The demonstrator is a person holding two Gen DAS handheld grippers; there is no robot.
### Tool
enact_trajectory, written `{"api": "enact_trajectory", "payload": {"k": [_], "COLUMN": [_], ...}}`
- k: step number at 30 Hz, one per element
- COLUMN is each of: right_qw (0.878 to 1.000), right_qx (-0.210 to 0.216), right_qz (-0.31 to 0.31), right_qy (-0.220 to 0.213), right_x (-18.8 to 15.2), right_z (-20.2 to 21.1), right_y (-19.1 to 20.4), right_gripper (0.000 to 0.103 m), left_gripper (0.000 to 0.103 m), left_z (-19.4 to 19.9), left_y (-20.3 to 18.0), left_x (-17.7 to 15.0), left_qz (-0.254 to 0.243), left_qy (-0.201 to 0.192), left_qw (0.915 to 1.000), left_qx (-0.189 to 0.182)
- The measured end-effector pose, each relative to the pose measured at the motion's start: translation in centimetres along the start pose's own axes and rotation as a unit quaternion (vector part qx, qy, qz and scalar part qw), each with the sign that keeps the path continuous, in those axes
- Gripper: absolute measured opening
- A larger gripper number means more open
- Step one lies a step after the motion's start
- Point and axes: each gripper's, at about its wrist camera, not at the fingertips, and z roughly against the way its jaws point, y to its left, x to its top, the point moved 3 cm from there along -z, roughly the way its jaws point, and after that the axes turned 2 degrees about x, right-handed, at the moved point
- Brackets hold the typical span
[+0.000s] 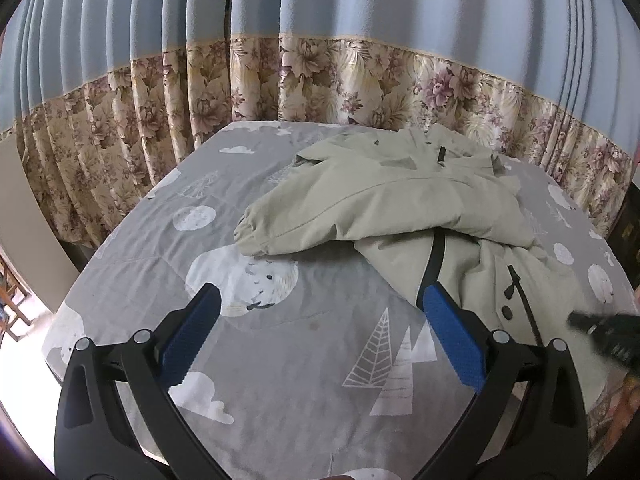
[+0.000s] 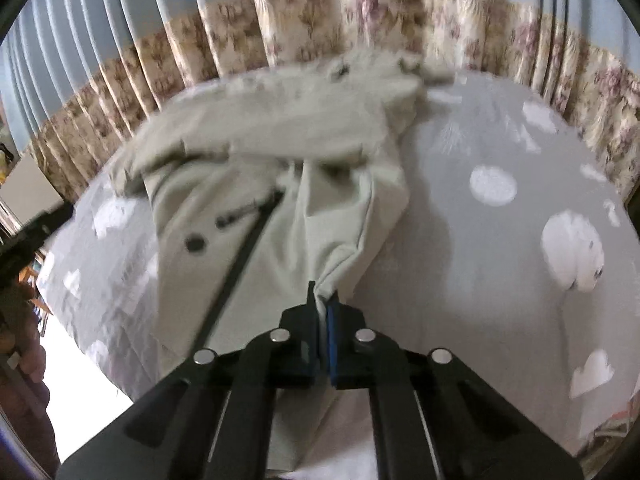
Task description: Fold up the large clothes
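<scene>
A pale beige jacket [image 1: 392, 200] with a black zip and dark buttons lies rumpled on the bed, one sleeve thrown across its body. My left gripper [image 1: 320, 304] hovers open over the grey sheet, its right pad near the jacket's zip edge, nothing between the pads. In the right wrist view the jacket [image 2: 280, 152] stretches away from me. My right gripper [image 2: 323, 300] is shut on a pinched fold of the jacket's hem, and the cloth rises in a ridge from the jaws. The right gripper [image 1: 608, 332] also shows blurred at the left wrist view's right edge.
The bed carries a grey sheet [image 1: 280, 360] printed with white clouds, trees and animals. Blue curtains with a floral band [image 1: 280, 80] hang close behind the bed. A person's hand [image 2: 20, 320] and the left gripper show at the left edge of the right wrist view.
</scene>
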Motion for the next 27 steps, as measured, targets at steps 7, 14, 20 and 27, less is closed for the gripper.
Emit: {"api": "enact_trajectory", "payload": {"k": [7, 14, 20, 27], "right_qw": [0.988, 0.973, 0.976, 0.984], "right_qx": [-0.111, -0.21, -0.19, -0.125], "right_qz": [-0.04, -0.068, -0.07, -0.061], "right_qy": [-0.102, -0.067, -0.077, -0.11], "right_x": [8.0, 12.3, 10.4, 7.7], "right_z": [4.7, 1.4, 1.4, 4.9], "right_y": [-11.7, -24.5, -24.2, -21.1], "right_gripper": [0.001, 0.003, 0.07, 0.073], "left_gripper": [0.1, 0.1, 0.1, 0.1], "left_z": [-0.6, -2.4, -4.2, -4.8], "left_y": [-0.2, -1.7, -4.3, -8.1], "left_x": [1.5, 2.1, 1.3, -0.7], "left_qz": [-0.004, -0.019, -0.045, -0.077], "left_qy": [-0.004, 0.003, 0.031, 0.048], "left_qw": [1.0, 0.9997, 0.9984, 0.9946], "left_qx": [0.008, 0.012, -0.013, -0.05]}}
